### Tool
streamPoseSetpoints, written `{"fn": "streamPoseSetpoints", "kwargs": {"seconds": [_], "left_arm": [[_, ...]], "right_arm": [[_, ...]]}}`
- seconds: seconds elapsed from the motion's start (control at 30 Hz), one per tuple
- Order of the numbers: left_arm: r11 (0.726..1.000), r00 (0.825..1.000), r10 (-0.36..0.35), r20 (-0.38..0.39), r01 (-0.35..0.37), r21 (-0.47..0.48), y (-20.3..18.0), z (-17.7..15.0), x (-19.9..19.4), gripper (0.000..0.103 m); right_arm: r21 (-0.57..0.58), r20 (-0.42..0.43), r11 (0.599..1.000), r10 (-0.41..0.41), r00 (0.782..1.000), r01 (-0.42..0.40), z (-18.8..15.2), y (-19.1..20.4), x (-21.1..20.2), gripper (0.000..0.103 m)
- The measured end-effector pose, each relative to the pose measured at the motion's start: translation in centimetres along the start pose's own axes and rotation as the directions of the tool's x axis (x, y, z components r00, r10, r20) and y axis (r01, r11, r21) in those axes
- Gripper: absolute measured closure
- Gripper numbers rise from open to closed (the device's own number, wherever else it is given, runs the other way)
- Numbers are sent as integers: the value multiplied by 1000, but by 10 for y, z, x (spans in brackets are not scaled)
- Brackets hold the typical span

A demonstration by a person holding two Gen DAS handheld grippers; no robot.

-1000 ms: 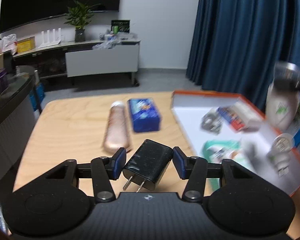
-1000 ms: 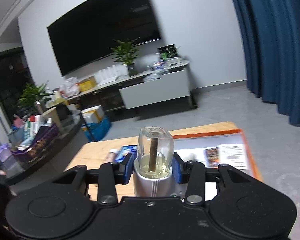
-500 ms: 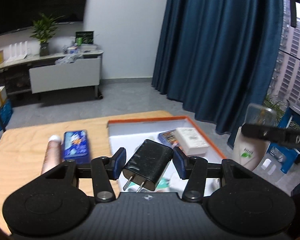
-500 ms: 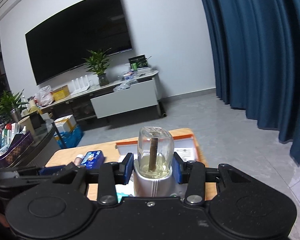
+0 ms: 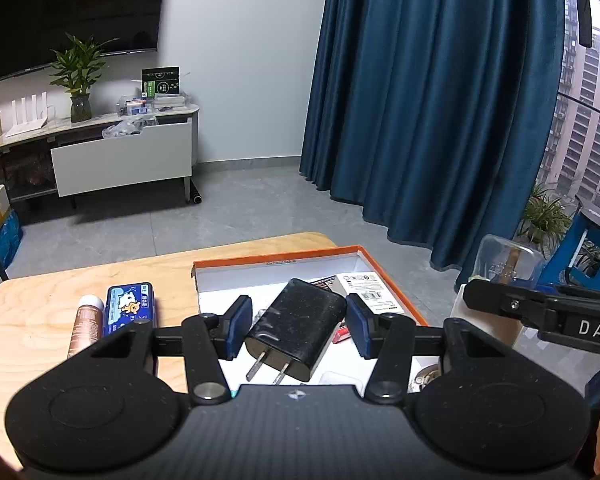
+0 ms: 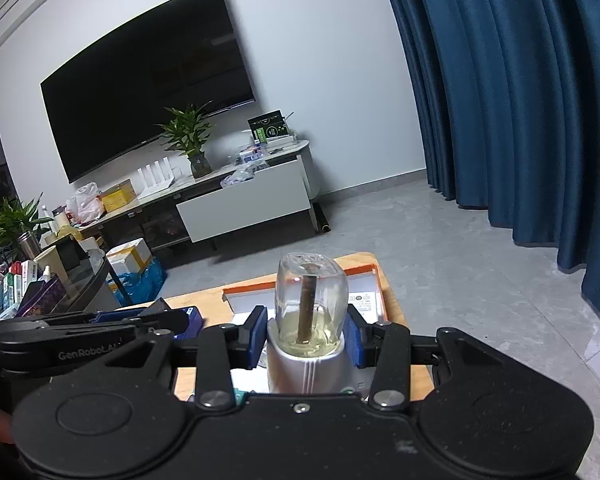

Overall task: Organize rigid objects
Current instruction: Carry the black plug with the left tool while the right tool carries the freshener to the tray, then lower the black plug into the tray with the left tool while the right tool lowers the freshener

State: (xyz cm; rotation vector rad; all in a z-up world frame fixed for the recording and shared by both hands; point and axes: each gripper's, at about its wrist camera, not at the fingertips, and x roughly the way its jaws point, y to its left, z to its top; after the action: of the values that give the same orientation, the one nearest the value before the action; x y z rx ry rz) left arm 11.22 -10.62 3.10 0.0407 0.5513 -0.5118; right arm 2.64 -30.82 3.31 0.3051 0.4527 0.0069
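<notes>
My left gripper [image 5: 296, 330] is shut on a black plug charger [image 5: 296, 334], prongs pointing back at me, held above the orange-rimmed white box [image 5: 276, 260]. My right gripper [image 6: 306, 336] is shut on a clear bottle with a white base [image 6: 310, 320], a brown stick standing in its yellowish liquid. The bottle also shows at the right of the left wrist view [image 5: 504, 260]. The box holds a white carton [image 5: 366, 286] and other small items, partly hidden. A blue tin [image 5: 130, 308] and a copper tube [image 5: 86, 324] lie on the wooden table [image 5: 36, 312].
The left gripper body [image 6: 80, 336] sits at the left of the right wrist view. Beyond the table are grey floor, a TV console [image 5: 120, 156] and blue curtains [image 5: 420, 100]. A cluttered side table [image 6: 40, 284] stands at left.
Both grippers have swung right and moved over the box, each keeping hold of its object. The right gripper with the bottle now sits close beside the left one.
</notes>
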Motion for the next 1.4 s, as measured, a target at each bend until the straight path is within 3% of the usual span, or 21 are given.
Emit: {"fn": "streamPoseSetpoints", "kwargs": {"seconds": [1.4], "left_arm": [[999, 999, 33, -39, -34, -25, -1, -4, 4, 51]], "right_arm": [[-32, -96, 999, 9, 995, -13, -1, 10, 21, 53]]}}
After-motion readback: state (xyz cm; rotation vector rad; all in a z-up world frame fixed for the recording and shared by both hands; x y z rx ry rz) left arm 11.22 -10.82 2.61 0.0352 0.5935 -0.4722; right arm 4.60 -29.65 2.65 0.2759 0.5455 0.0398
